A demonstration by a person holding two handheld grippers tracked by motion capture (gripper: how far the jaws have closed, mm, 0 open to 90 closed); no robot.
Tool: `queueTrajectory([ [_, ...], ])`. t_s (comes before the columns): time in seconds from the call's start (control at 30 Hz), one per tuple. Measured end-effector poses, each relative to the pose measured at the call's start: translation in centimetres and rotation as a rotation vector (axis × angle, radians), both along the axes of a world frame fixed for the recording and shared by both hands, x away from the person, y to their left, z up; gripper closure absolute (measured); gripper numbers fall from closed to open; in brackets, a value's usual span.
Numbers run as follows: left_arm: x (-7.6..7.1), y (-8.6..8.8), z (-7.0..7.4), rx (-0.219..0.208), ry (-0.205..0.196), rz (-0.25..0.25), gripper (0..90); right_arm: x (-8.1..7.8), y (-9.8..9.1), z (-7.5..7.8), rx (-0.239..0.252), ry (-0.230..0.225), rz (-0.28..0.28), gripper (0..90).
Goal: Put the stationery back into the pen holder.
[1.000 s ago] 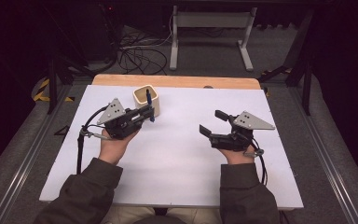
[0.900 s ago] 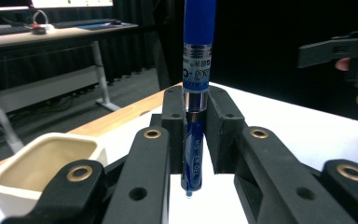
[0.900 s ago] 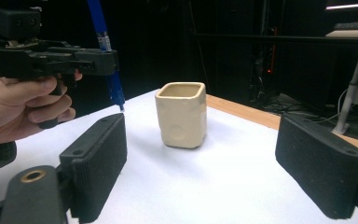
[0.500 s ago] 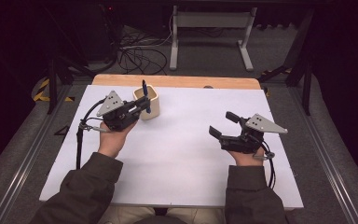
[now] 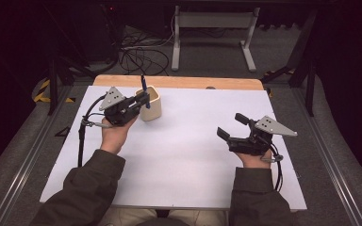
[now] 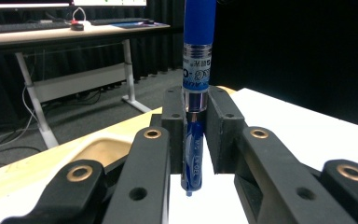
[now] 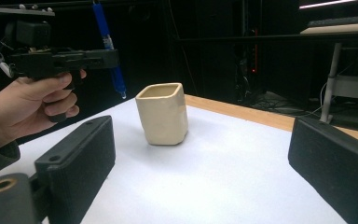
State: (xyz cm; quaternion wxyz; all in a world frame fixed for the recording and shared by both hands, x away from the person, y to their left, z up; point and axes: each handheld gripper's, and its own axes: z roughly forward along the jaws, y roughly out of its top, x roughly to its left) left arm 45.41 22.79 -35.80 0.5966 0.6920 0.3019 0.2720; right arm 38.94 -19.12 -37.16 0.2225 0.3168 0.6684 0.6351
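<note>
A blue pen [image 5: 144, 91] stands upright in my left gripper [image 5: 143, 100], whose jaws are shut on its lower barrel [image 6: 193, 140]. Its tip points down, beside the near-left rim of a cream square cup [image 5: 152, 104] and slightly above it. In the right gripper view the pen [image 7: 110, 51] hangs left of the cup [image 7: 162, 114], apart from it. My right gripper [image 5: 231, 125] hovers over the white table [image 5: 188, 160] at the right. Its jaws have just been opening, and they stand wide with nothing between them [image 7: 205, 149].
A wooden strip [image 5: 193, 82] runs along the table's far edge. Beyond it, a desk frame [image 5: 212, 28] and loose cables [image 5: 136, 52] sit on the floor. Metal rails [image 5: 23, 165] flank the table on both sides.
My left hand has carried the pen slightly left and farther away, by the cup. My right hand has drifted right, and its jaws have spread wider.
</note>
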Motion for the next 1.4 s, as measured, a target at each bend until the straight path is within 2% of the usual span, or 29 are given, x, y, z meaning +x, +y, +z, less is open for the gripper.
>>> queueTrajectory([
  [0.13,0.6,0.3,-0.2,-0.002,0.018,0.012,79.5,0.0,-0.2,0.0,0.006,0.003,-0.003,7.2],
  [0.5,2.1,0.4,0.2,0.006,0.010,0.051,79.5,-0.1,-0.8,0.0,0.006,0.001,-0.012,7.0],
  [0.9,3.8,1.0,-0.9,-0.011,0.042,0.106,79.4,-0.2,-1.4,0.0,0.020,0.005,-0.028,6.8],
  [1.23,5.0,1.6,-1.8,-0.050,0.073,0.149,79.5,-0.2,-1.5,0.0,0.017,0.006,-0.028,6.8],
  [1.4,5.5,1.5,-2.1,-0.046,0.076,0.160,79.5,-0.1,-1.6,-0.1,0.016,0.007,-0.028,6.8],
])
